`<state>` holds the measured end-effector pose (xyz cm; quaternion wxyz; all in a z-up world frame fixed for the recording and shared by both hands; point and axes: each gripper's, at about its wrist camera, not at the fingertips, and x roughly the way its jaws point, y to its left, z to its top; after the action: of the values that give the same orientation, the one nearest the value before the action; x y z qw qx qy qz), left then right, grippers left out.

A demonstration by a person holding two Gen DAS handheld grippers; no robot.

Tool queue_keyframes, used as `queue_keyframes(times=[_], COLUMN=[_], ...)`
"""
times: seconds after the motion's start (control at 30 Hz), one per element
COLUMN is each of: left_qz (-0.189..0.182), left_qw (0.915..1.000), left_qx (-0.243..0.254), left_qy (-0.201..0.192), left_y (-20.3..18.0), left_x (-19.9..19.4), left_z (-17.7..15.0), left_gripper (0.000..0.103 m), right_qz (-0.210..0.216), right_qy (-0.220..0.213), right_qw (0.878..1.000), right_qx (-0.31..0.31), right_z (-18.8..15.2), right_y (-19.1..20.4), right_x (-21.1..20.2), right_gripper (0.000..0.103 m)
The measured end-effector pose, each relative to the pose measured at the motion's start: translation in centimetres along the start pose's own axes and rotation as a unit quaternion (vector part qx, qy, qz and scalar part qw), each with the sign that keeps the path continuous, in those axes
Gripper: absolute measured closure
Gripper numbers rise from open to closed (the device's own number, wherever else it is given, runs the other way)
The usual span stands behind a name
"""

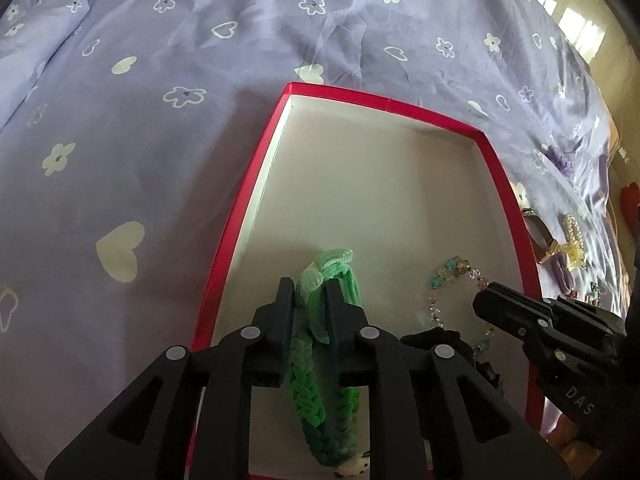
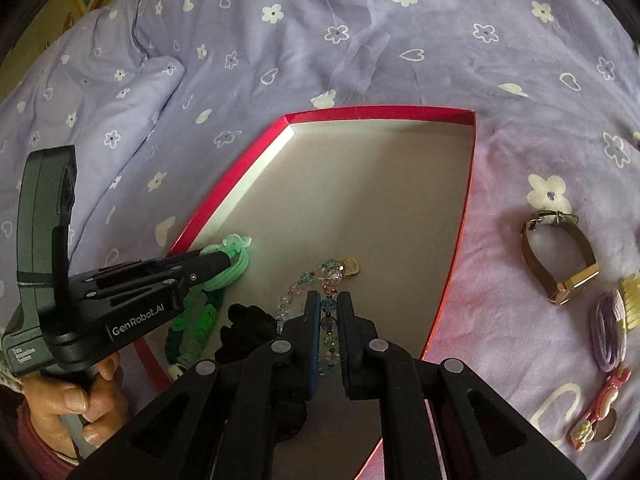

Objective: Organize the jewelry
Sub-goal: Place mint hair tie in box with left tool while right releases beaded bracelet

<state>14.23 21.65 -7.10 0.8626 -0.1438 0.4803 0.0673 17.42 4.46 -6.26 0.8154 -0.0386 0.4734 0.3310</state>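
- On a lilac bedsheet [image 2: 360, 52] printed with white flowers and hearts: one shallow red-rimmed box [image 2: 380, 113], pale interior, lid off.
- Inside the box, near end: green braided bracelet [image 1: 320, 392], beaded bracelet [image 2: 320, 280] of clear, teal and pink beads, and a black fabric item [image 2: 252, 328] lying between the two.
- Outside the box, right side on the sheet: wristwatch [image 2: 560, 256] with brown strap and gold case; coiled purple cord [image 2: 610, 330]; yellow hair clip [image 2: 632, 300], partly cut off by the frame edge; pink ornamental clip [image 2: 600, 408].
- Left gripper [image 1: 310, 300]: fingers nearly together, clamped on the green braided bracelet at its pale-green end; the darker braid hangs back between the arms toward the camera. A bare hand [image 2: 76, 400] grips the handle.
- Right gripper [image 2: 329, 308]: fingers narrowly parted, flanking the beaded bracelet's strand; beads sit between the pads. Whether the pads actually press the beads cannot be told.
- Black fabric item lies just beside the right gripper's left finger.
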Motion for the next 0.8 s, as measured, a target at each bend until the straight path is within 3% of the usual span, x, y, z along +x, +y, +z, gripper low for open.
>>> queue_keyframes(times=[0.13, 0.23, 0.33, 0.53, 0.8], left_qz=[0.005, 0.008, 0.01, 0.015, -0.013], left_qw=[1.0, 1.0, 0.9999, 0.9994, 0.9981], left_qx=[0.0, 0.004, 0.006, 0.005, 0.012], left_qy=[0.002, 0.0, -0.003, -0.031, -0.059], left_y=[0.0, -0.3, -0.4, -0.9, -3.4], left_x=[-0.2, -0.5, -1.0, -3.7, -7.2], left_z=[0.0, -0.1, -0.2, -0.3, -0.7], left_gripper=[0.074, 0.073, 0.071, 0.054, 0.05], right_qz=[-0.002, 0.008, 0.015, 0.029, 0.01], right_qy=[0.0, -0.002, -0.01, -0.05, -0.104], right_qw=[1.0, 1.0, 1.0, 0.998, 0.993], right_qx=[0.003, 0.007, 0.01, 0.018, 0.051], right_z=[0.0, -0.1, -0.2, -0.4, -2.4], right_y=[0.0, -0.1, 0.0, -0.5, -4.1], right_x=[0.0, -0.3, -0.9, -4.5, -10.9], right_gripper=[0.09, 0.084, 0.071, 0.067, 0.062])
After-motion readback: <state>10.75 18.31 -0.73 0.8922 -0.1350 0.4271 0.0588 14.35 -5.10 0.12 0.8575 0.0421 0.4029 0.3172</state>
